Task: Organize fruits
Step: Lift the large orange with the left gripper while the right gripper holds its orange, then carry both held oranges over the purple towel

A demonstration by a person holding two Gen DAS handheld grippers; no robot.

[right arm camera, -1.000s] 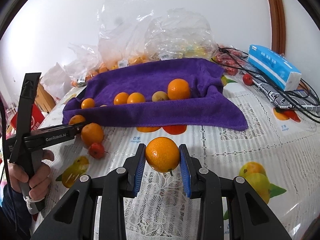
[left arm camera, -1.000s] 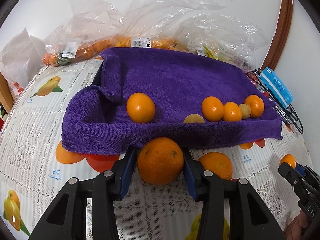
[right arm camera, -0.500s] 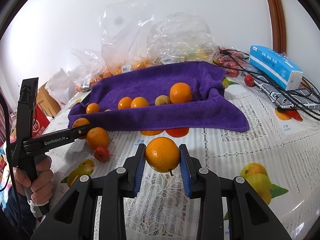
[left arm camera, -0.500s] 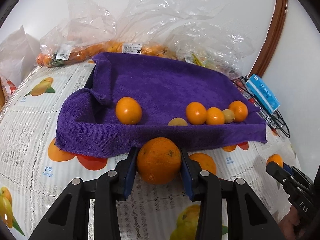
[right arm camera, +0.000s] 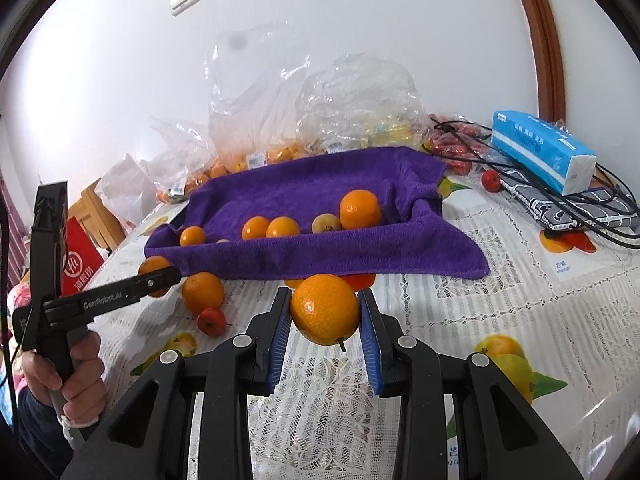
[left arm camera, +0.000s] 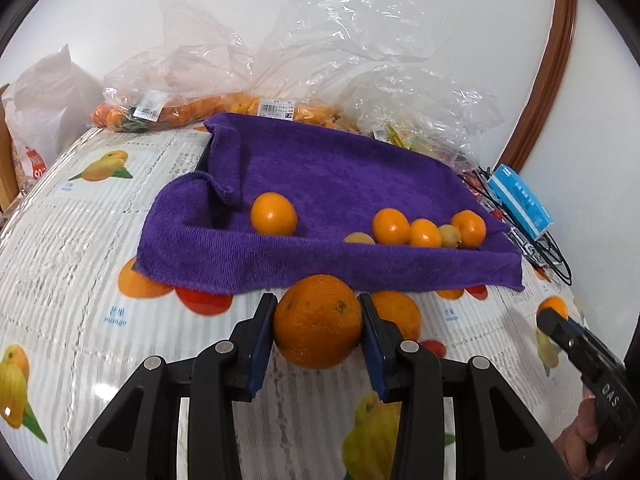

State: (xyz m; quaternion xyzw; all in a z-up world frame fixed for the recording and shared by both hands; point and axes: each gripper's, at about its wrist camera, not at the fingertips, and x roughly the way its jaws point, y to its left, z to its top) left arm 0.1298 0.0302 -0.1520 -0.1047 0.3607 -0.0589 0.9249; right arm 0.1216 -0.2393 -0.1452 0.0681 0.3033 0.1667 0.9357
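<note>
Trouble here would start with the biggest thing, the purple towel point(left arm camera: 340, 184), which is draped over a tray and hangs loose over its near edge onto the patterned tablecloth point(right arm camera: 520, 312). A fruit carried in too low could catch that sagging front flap and drag the cloth, and the small oranges point(left arm camera: 390, 226) lined up inside it would roll.

Next comes the left gripper point(left arm camera: 318, 330), whose jaws have just been closing and now clamp a large orange point(left arm camera: 318, 322) just short of the towel's front edge. Its pads press the widest part of a round, pebbled skin; a tilt could let it slip out and roll off the table.

Beside it on the cloth lies a loose orange point(left arm camera: 400, 314), very near the left gripper's right finger, so a careless swing might knock it away.

Smaller still, the right gripper point(right arm camera: 324, 316) holds a smooth orange point(right arm camera: 324, 314) with a stem stub below. The grip looks off-centre, though the fisheye bend makes that hard to judge; if so, it may twist free over the lace.
</note>
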